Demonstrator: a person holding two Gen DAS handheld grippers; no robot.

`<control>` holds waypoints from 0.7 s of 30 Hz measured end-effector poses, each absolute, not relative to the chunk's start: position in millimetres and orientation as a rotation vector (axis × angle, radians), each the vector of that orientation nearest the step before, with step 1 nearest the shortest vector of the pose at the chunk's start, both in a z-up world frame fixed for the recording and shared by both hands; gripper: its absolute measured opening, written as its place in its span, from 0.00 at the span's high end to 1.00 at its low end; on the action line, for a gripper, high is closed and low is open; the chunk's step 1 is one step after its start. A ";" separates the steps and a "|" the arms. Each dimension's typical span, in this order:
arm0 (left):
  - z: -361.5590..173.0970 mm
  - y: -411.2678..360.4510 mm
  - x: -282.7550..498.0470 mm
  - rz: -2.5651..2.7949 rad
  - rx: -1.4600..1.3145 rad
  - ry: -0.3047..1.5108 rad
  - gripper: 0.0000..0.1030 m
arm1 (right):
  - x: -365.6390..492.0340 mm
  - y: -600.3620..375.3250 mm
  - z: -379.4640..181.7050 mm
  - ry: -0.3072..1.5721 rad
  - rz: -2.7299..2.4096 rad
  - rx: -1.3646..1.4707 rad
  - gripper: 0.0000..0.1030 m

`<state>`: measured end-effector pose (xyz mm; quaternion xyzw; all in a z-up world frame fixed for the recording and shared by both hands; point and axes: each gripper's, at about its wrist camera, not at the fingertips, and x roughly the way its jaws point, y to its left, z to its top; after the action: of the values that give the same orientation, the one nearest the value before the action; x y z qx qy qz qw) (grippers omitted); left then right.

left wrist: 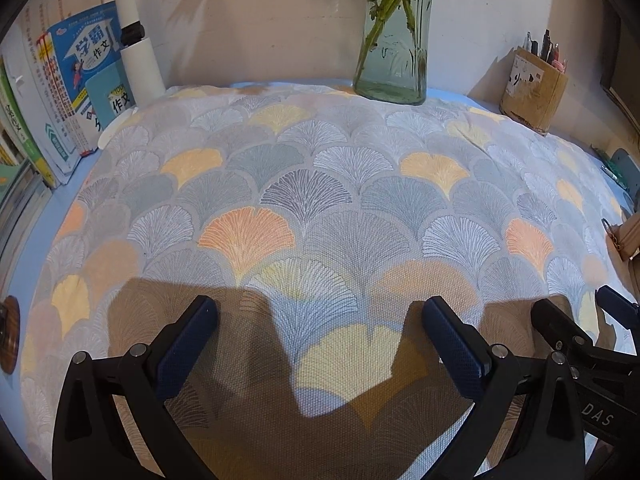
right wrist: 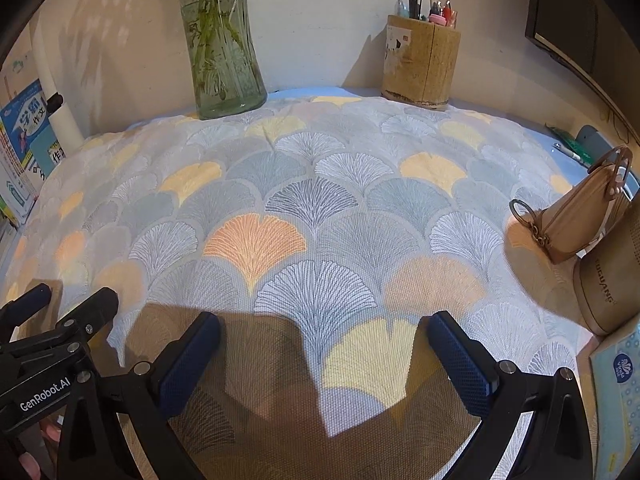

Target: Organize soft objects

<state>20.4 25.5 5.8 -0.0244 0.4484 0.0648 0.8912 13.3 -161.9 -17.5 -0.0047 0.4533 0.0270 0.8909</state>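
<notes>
A large soft cushion (left wrist: 320, 184) with a grey, white, yellow and orange fan-leaf print lies flat and fills most of the desk; it also shows in the right wrist view (right wrist: 312, 200). My left gripper (left wrist: 320, 312) is open and empty, hovering over the cushion's near edge. My right gripper (right wrist: 324, 328) is open and empty, also over the near edge, just right of the left one. The right gripper's fingers (left wrist: 560, 320) show at the lower right of the left wrist view. The left gripper's fingers (right wrist: 92, 304) show at the lower left of the right wrist view.
A glass vase (left wrist: 394, 40) with green stems stands at the back against the wall. A wooden pen holder (right wrist: 420, 60) stands back right. Books (left wrist: 64, 92) and a white lamp post (left wrist: 136, 40) stand at the left. A tan handbag (right wrist: 580, 216), a beige cylinder (right wrist: 608, 288) and a tissue pack (right wrist: 616, 380) sit at the right.
</notes>
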 end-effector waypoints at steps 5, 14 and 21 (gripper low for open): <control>5.6 24.9 19.3 0.137 -0.052 0.931 0.00 | 13.1 -161.3 -17.3 0.941 0.056 -0.010 0.00; 5.6 24.9 19.3 0.137 -0.055 0.930 0.00 | 13.2 -161.7 -17.5 0.941 0.056 -0.011 0.00; 5.6 24.5 17.8 0.138 -0.059 0.930 0.00 | 13.0 -161.9 -17.4 0.941 0.056 -0.010 0.00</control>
<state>17.8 24.5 5.6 -0.0286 0.4481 0.0667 0.8910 13.0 -161.9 -17.4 -0.0050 0.4533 0.0272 0.8909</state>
